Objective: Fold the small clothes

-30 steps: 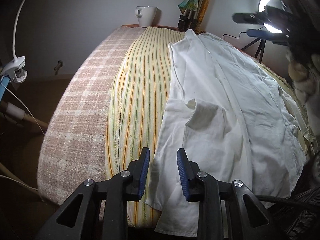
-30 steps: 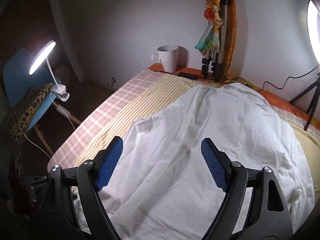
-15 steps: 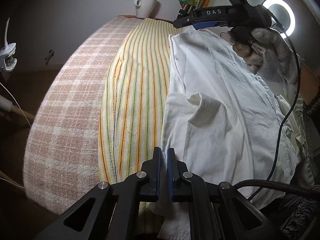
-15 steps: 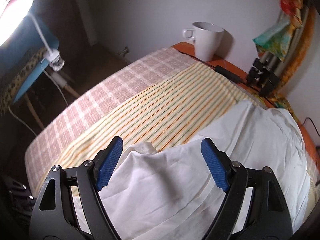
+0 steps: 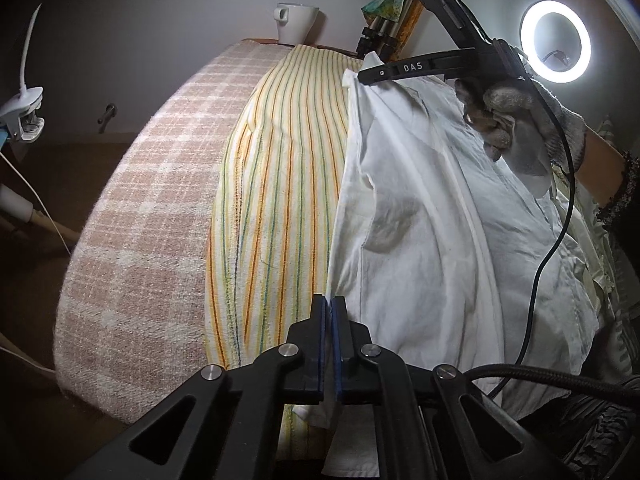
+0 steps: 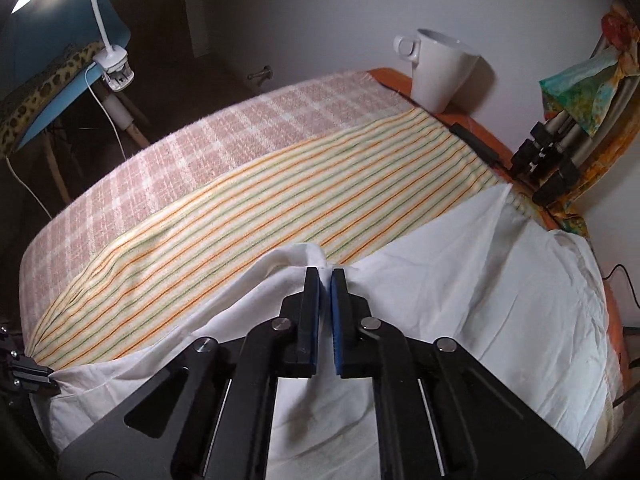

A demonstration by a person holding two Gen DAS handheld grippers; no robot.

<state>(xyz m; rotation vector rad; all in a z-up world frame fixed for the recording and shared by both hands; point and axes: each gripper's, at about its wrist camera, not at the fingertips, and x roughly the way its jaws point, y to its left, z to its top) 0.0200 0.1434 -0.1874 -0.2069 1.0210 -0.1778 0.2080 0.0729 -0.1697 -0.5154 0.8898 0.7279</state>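
Bedspread (image 5: 132,240) bears shirt (image 5: 432,248), both tongs clamping it.

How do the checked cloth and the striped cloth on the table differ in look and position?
The checked cloth is pinkish with white squares and lies bare at the table's outer side; the striped cloth is cream with orange and green lines and lies partly under the white garment. The checked cloth looks coarser, the striped cloth thinner. Both lie flat, side by side.

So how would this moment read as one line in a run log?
step: grasp edge | left hand-held gripper: shut on white garment | right hand-held gripper: shut on white garment | garment on striped cloth | fold not yet made
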